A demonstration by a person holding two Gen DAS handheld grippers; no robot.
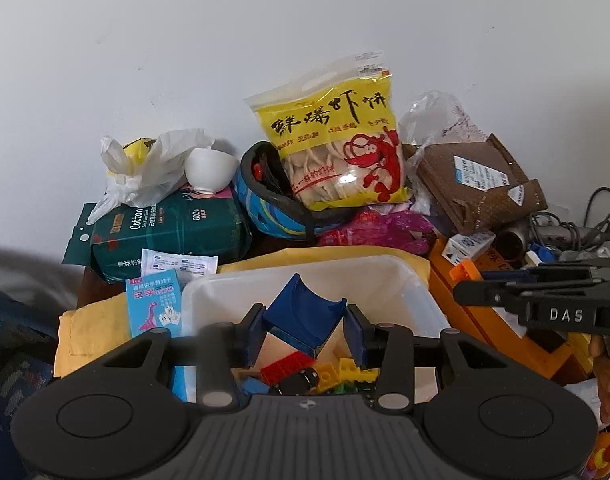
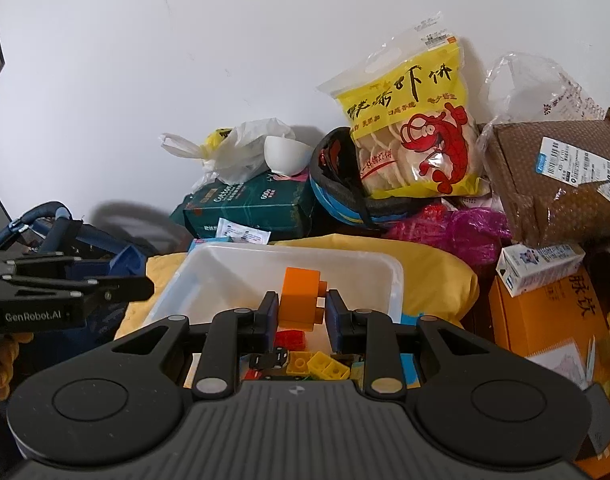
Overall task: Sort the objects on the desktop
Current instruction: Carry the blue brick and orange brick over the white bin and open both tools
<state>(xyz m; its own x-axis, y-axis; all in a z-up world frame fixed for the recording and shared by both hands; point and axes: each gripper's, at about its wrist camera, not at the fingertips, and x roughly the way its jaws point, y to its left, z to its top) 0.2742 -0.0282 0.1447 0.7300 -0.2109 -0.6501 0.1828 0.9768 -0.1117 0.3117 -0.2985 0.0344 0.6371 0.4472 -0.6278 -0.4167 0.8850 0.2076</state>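
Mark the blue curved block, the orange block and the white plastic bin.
blue curved block [image 1: 305,316]: left wrist view, concave top face
orange block [image 2: 301,300]: right wrist view, front face
white plastic bin [image 2: 395,280]: right wrist view, right rim

Both wrist views look forward and down, close over the white bin [image 1: 405,280] [image 2: 209,264]. Each faces the wall; both share the yellow snack bag [image 1: 337,140] [image 2: 417,128] behind.
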